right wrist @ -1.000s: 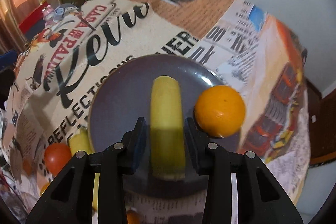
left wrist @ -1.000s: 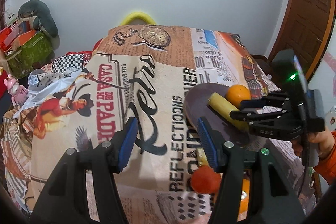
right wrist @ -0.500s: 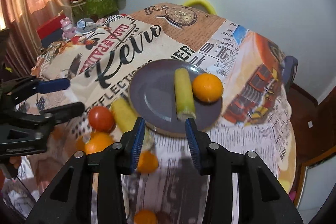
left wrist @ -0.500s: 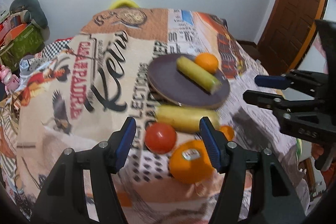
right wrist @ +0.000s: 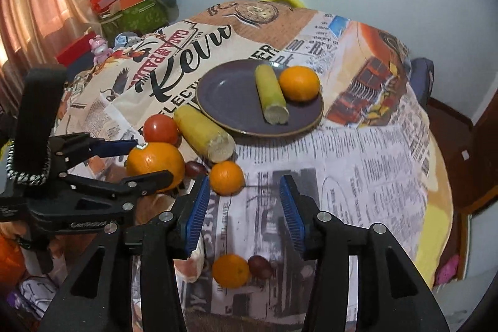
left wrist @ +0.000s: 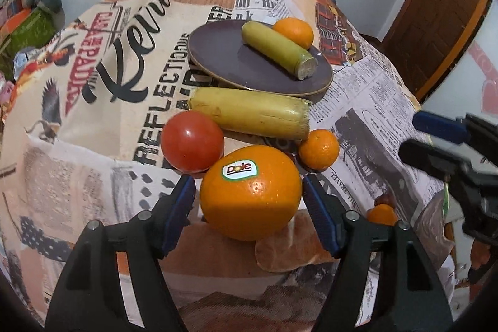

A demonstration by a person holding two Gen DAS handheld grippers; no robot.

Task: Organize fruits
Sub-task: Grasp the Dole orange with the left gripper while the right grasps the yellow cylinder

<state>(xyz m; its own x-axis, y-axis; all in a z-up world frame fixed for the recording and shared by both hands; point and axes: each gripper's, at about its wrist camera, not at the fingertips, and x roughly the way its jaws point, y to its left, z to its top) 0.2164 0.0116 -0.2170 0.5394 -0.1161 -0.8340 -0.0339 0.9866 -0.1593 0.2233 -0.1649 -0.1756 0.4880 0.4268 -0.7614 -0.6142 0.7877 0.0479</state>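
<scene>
A dark purple plate holds a green-yellow corn piece and an orange. In front of the plate lie a yellow corn piece, a red tomato, a small orange and a big Dole orange. My left gripper is open with its jaws on either side of the Dole orange, not closed on it. My right gripper is open and empty, above the cloth near the small orange.
The table wears a printed newspaper-style cloth. Near the front edge lie another small orange, a dark round fruit and a pale brown lump. Boxes and toys stand beyond the table's left side.
Both grippers pulled back from the plate. The right gripper let go of the green-yellow corn piece on the plate. The left gripper came down around the Dole orange.
</scene>
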